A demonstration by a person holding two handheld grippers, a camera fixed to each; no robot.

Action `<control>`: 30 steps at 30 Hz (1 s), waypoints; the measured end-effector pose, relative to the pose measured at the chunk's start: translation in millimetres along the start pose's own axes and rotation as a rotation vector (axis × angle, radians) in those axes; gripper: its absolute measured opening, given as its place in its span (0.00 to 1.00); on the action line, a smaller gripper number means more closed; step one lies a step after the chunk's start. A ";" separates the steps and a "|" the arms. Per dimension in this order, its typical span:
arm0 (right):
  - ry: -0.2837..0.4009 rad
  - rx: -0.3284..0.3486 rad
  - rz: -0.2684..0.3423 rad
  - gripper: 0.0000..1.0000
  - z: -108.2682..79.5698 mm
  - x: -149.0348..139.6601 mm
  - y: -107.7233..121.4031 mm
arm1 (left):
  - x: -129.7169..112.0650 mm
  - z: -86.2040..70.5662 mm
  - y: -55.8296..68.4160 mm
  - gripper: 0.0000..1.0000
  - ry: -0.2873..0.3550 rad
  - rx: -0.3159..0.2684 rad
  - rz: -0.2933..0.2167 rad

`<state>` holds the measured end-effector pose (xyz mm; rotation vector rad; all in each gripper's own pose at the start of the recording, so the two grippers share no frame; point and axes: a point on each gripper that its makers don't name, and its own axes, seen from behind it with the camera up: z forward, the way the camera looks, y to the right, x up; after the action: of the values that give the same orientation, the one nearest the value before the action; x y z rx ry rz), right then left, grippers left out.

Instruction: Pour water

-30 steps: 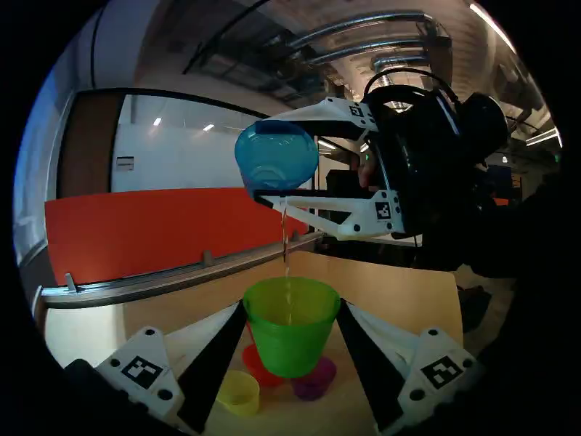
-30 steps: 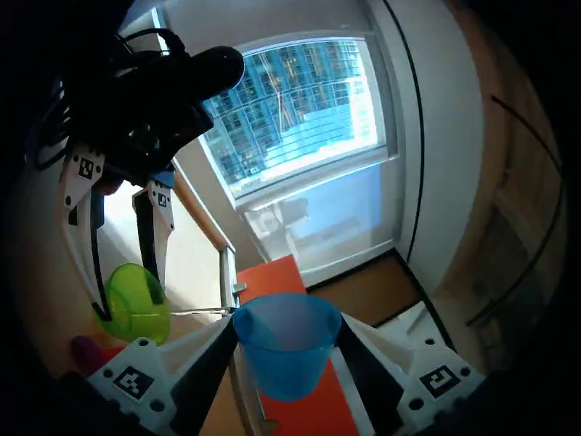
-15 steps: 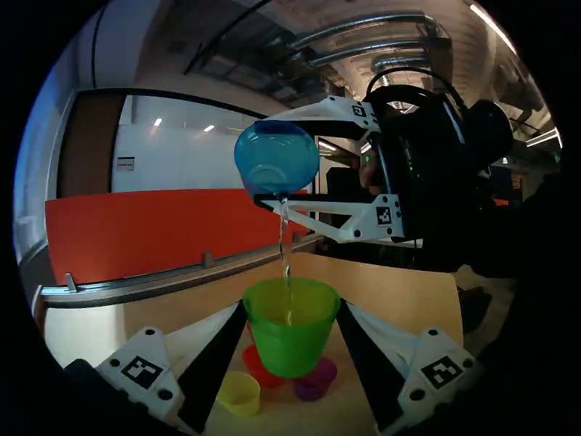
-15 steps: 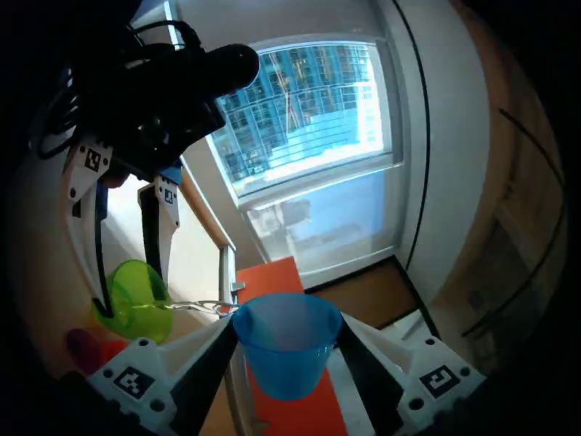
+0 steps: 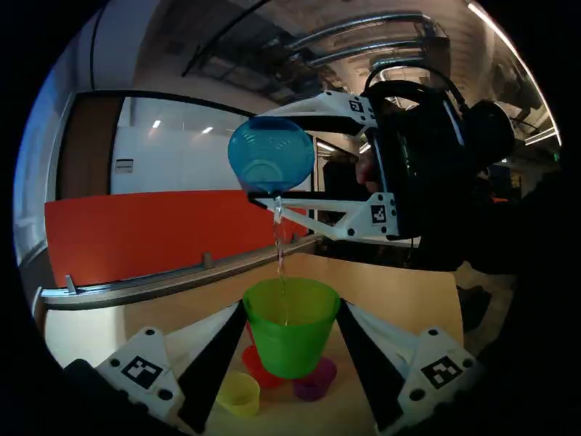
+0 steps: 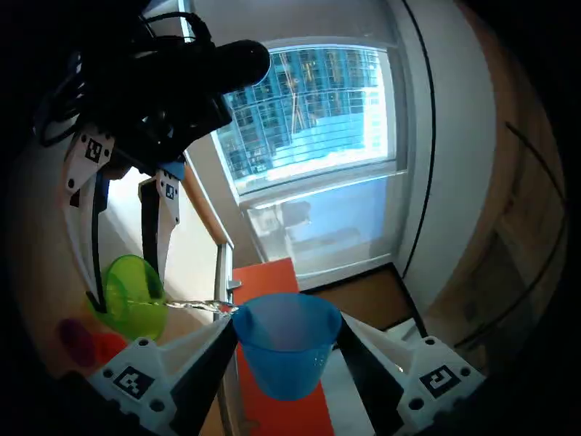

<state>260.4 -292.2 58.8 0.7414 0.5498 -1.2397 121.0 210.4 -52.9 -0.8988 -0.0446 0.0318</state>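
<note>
In the left gripper view my left gripper [image 5: 290, 341] is shut on an upright green cup [image 5: 290, 334] above the wooden table [image 5: 396, 291]. Above it my right gripper [image 5: 274, 156] holds a blue cup [image 5: 271, 155] tipped on its side, and a thin stream of water [image 5: 277, 243] falls from its rim into the green cup. The right gripper view has my right gripper [image 6: 287, 356] shut on the blue cup [image 6: 285, 352], with the stream of water [image 6: 194, 306] running from its rim to the green cup [image 6: 131, 296] held in my left gripper [image 6: 125, 287].
Below the green cup, a yellow cup [image 5: 238, 392], a red cup [image 5: 261, 367] and a purple cup [image 5: 314, 378] stand on the table. An orange panel [image 5: 145, 232] and a metal rail [image 5: 181, 275] lie behind. A big window [image 6: 312, 109] faces the right gripper.
The blue cup has tipped further and shifted slightly up and left in the left gripper view. The stream has grown from a trickle to a steady flow. The green cup stays still.
</note>
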 end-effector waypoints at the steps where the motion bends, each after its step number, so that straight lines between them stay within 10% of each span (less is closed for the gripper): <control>1: 0.000 0.000 -0.004 0.91 0.3 0.3 0.4 | 0.1 -0.3 -0.3 0.88 0.000 0.000 0.001; 30: -0.006 -0.009 -0.141 0.91 13.5 11.6 0.1 | -0.4 -0.7 -3.0 0.88 0.004 0.006 0.001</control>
<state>263.2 -309.8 59.1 0.7004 0.6107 -1.3688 120.6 208.1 -51.0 -0.8930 -0.0404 0.0311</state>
